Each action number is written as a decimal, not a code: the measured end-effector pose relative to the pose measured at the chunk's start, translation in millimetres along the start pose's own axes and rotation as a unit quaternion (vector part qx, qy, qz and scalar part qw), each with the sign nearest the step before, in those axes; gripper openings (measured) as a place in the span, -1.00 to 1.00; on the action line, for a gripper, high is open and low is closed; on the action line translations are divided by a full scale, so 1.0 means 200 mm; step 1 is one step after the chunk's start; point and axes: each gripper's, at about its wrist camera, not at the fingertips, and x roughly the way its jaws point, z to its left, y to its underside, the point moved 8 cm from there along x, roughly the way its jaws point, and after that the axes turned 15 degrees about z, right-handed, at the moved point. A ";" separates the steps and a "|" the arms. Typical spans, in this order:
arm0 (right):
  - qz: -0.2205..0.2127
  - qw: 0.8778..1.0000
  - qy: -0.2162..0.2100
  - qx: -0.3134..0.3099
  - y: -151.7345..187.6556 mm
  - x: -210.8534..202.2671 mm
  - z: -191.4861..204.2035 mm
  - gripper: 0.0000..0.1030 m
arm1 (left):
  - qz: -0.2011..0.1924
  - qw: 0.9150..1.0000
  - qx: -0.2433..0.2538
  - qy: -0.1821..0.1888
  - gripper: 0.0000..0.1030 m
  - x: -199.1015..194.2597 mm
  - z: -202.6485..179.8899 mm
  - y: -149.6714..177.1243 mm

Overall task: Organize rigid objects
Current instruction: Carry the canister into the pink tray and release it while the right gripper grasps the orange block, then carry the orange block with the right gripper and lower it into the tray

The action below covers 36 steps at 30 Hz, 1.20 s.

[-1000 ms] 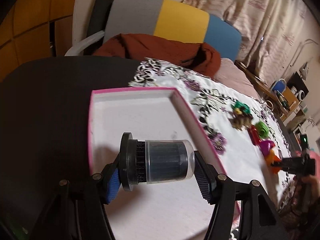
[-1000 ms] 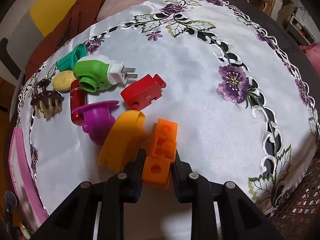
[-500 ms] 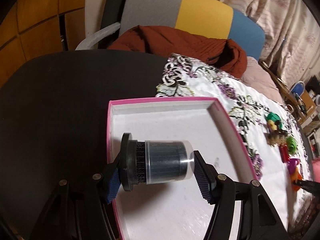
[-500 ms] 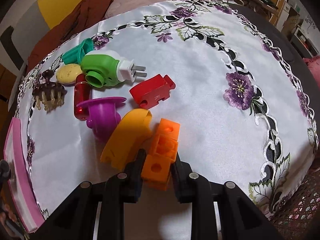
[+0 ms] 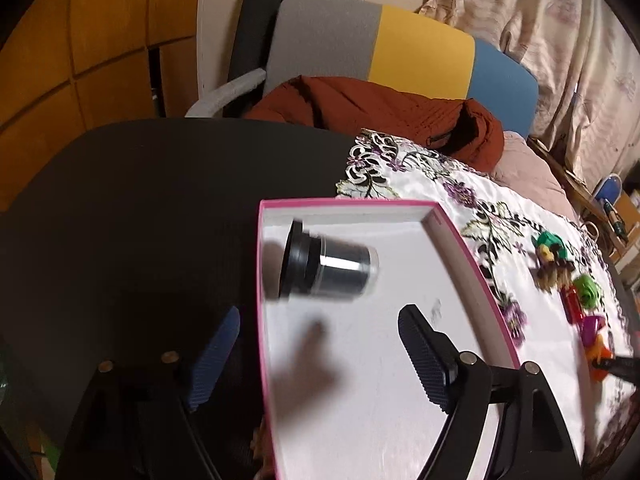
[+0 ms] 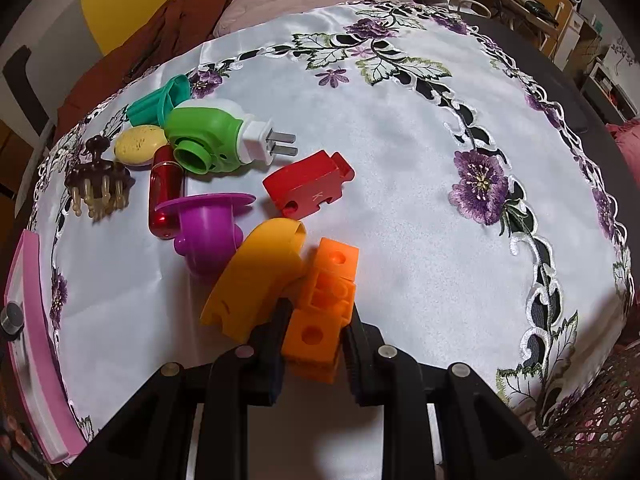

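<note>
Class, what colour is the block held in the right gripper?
Orange block, clearest in the right wrist view.

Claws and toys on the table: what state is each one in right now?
Left claw: open, holding nothing.
Right claw: shut on the orange block.
Black-capped canister: lying on its side inside the pink box.
Pink box: lidless.
Green plug-in device: unplugged, on its side.
Purple funnel: tipped over.

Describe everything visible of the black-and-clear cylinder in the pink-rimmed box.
The cylinder lies on its side on the white floor of the box, near its far left corner. It has a wide black flanged base, a ribbed black collar and a clear plastic body over a dark core. Slightly blurred. The left gripper is open and clear of it.
</note>
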 end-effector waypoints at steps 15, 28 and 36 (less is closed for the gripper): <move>-0.011 0.999 0.025 -0.023 0.00 0.00 0.04 -0.54 | -0.001 1.000 -0.030 -0.005 0.67 -0.18 -0.03 0.38; -0.028 0.997 0.013 -0.071 0.15 -0.01 0.17 -0.55 | -0.012 1.000 -0.010 -0.004 0.69 -0.25 -0.10 0.42; -0.038 0.995 -0.001 -0.094 0.19 -0.01 0.25 -0.55 | -0.010 1.000 -0.009 -0.006 0.69 -0.25 -0.09 0.43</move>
